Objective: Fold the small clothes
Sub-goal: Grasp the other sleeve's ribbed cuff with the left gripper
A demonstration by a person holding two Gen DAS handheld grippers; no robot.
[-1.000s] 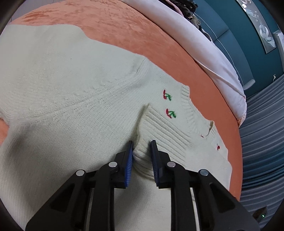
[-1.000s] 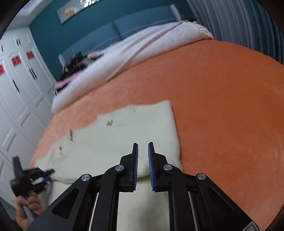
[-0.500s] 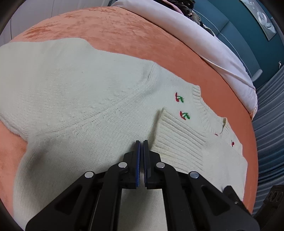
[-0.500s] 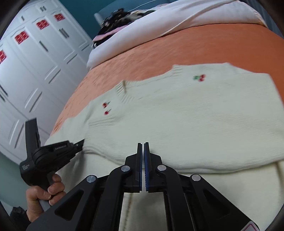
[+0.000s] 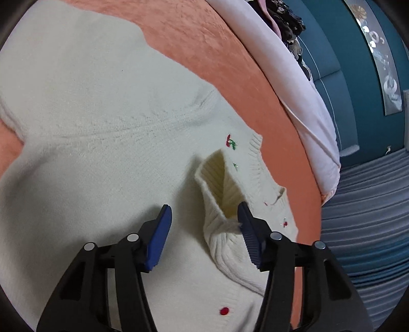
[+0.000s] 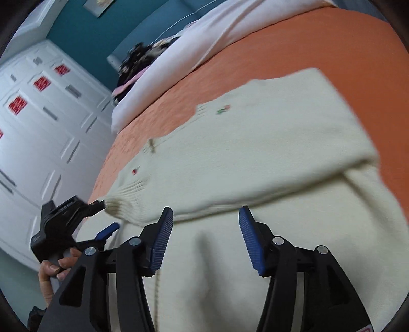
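A cream knitted sweater point(image 5: 102, 132) with small red cherry embroidery lies on the orange bedspread point(image 5: 209, 51). Its ribbed sleeve cuff point(image 5: 225, 194) lies folded across the chest. My left gripper point(image 5: 204, 217) is open just above the sweater, and the cuff stands up against the inside of its right finger. In the right wrist view the sweater point(image 6: 255, 153) shows both sleeves folded inward. My right gripper point(image 6: 204, 224) is open and empty over the sweater's lower body. The left gripper point(image 6: 76, 217) also shows there at the cuff.
A white duvet point(image 5: 294, 76) and dark clothes point(image 5: 286, 18) lie along the bed's far side by the teal headboard point(image 5: 340, 84). White wardrobe doors point(image 6: 38, 127) stand beside the bed. The bed edge drops to grey striped flooring point(image 5: 363, 217).
Both grippers were shut half a second ago and have opened. The left one has let go of the sleeve cuff, which now lies loose on the chest.
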